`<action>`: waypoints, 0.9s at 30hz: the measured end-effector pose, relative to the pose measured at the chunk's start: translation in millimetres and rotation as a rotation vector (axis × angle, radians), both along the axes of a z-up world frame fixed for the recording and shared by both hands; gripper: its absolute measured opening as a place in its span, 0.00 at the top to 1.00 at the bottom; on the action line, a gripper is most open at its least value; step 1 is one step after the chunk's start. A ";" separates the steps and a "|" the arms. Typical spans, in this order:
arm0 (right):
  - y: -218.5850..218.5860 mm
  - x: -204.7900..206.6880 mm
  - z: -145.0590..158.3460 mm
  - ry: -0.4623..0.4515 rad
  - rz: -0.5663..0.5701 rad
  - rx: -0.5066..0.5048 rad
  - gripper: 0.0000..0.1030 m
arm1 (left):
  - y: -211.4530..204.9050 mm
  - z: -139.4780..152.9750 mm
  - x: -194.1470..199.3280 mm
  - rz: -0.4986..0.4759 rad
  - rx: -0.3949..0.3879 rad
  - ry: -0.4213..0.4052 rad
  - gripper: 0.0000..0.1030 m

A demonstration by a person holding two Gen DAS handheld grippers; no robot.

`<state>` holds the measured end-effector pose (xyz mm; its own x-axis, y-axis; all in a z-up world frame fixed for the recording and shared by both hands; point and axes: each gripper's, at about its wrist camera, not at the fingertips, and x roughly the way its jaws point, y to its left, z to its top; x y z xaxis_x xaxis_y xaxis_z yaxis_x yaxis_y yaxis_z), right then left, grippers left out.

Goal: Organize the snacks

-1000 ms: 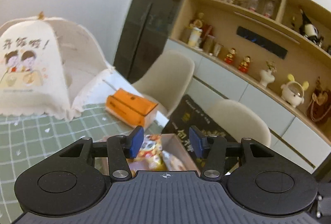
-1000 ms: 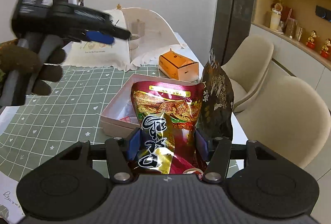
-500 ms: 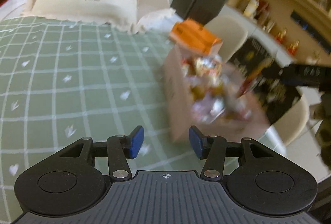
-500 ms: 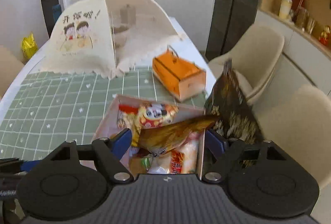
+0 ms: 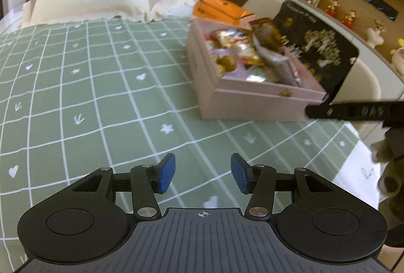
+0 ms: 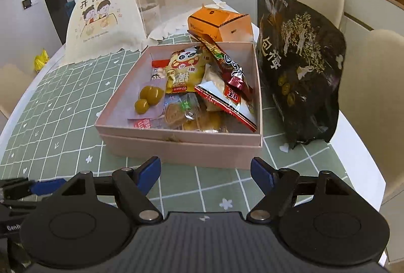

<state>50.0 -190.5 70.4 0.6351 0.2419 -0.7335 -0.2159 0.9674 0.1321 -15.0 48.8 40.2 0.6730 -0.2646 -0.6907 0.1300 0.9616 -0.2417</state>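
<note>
A pink box sits on the green checked tablecloth, filled with several snack packets. A red-and-gold packet lies on top of the others, leaning toward the box's far right corner. My right gripper hangs open in front of the box's near wall, with nothing between its blue pads. In the left wrist view the same pink box is at the right, and my left gripper stands open over bare tablecloth to the box's left. The left gripper's fingertip shows at the right wrist view's lower left.
A tall black snack bag stands right of the box near the table's edge. An orange carton lies behind the box. A cream mesh food cover sits at the back left. Beige chairs flank the table's right side.
The right gripper opened and let go of the red-and-gold packet, which now lies in the box; it then drew back and down. The left gripper dropped low over the tablecloth.
</note>
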 end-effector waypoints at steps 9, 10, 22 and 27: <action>22.1 -4.2 -41.8 0.052 0.008 0.012 0.23 | -14.8 -25.2 9.4 0.074 0.158 -0.026 0.48; 27.9 -3.7 -46.5 0.050 0.006 0.000 0.23 | -17.0 -27.4 11.0 0.074 0.172 -0.042 0.47; 38.0 -13.8 -72.2 -0.110 -0.131 -0.097 0.00 | -39.2 -40.9 24.8 0.049 0.236 -0.176 0.40; 36.8 -21.7 -76.2 -0.160 -0.140 -0.092 0.00 | -38.6 -41.5 28.8 0.053 0.233 -0.175 0.40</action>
